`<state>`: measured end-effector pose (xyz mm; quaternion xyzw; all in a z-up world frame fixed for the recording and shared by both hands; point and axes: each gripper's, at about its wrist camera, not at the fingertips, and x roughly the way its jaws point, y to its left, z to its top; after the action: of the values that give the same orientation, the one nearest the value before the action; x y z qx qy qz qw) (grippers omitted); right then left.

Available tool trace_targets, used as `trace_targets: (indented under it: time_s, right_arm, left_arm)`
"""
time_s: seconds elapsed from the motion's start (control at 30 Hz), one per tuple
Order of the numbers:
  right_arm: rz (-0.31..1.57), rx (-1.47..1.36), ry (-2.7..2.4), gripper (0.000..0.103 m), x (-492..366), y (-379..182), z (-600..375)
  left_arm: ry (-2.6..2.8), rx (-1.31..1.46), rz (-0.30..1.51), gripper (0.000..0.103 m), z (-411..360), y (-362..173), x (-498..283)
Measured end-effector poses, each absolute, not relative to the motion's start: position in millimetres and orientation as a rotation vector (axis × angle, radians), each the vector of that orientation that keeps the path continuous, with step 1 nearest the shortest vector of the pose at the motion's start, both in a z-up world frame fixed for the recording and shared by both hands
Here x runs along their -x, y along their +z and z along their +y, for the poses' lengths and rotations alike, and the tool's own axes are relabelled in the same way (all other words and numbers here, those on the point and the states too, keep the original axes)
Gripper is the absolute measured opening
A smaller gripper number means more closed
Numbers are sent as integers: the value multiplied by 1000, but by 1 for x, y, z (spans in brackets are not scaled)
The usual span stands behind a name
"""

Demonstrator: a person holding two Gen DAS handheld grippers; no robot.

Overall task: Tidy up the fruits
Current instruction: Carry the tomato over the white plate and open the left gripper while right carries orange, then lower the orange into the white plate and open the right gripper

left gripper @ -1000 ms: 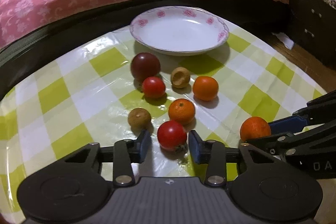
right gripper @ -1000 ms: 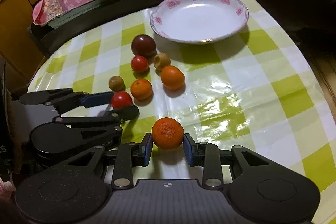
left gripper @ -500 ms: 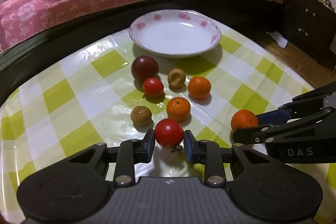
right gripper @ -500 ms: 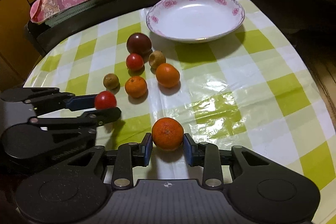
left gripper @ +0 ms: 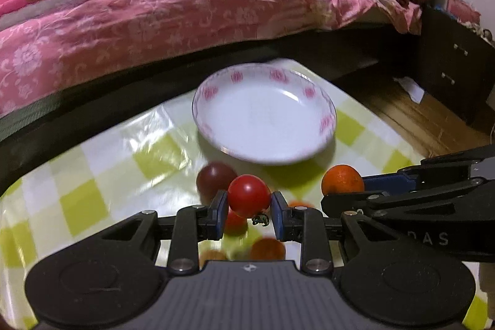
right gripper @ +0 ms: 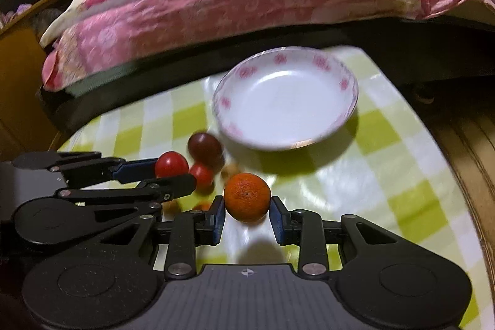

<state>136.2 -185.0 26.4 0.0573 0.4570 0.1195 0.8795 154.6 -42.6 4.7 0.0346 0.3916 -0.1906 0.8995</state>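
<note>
My left gripper is shut on a red tomato and holds it above the table; it also shows in the right wrist view. My right gripper is shut on an orange tangerine, also lifted; it shows in the left wrist view. The white plate with pink flowers lies ahead of both grippers and holds nothing. A dark plum, a second tomato and several blurred small fruits lie on the cloth below.
The table has a yellow-green checked cloth. A bed with pink bedding runs along the far side. A dark cabinet stands at the right, with wooden floor beside the table.
Both grippers have lifted their fruit off the cloth and moved forward toward the plate. The left gripper closed on the tomato a second ago.
</note>
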Motion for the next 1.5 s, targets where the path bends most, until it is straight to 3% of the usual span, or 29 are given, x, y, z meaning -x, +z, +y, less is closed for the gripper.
trace_targets:
  time_s: [0.43,0.93,1.5]
  right_arm:
    - [910,-106,226,27,-201,19,-204]
    - [910,-49,225,29,-217,5,-207]
    - [882,-59,203,34,-215,7,-207]
  left_arm:
    - [-386,-109,793,37,-61,-4,-210]
    - [-369,-144,785,37,-68,-16,-226]
    - [-354,-122,791,46,-64,-12,-227]
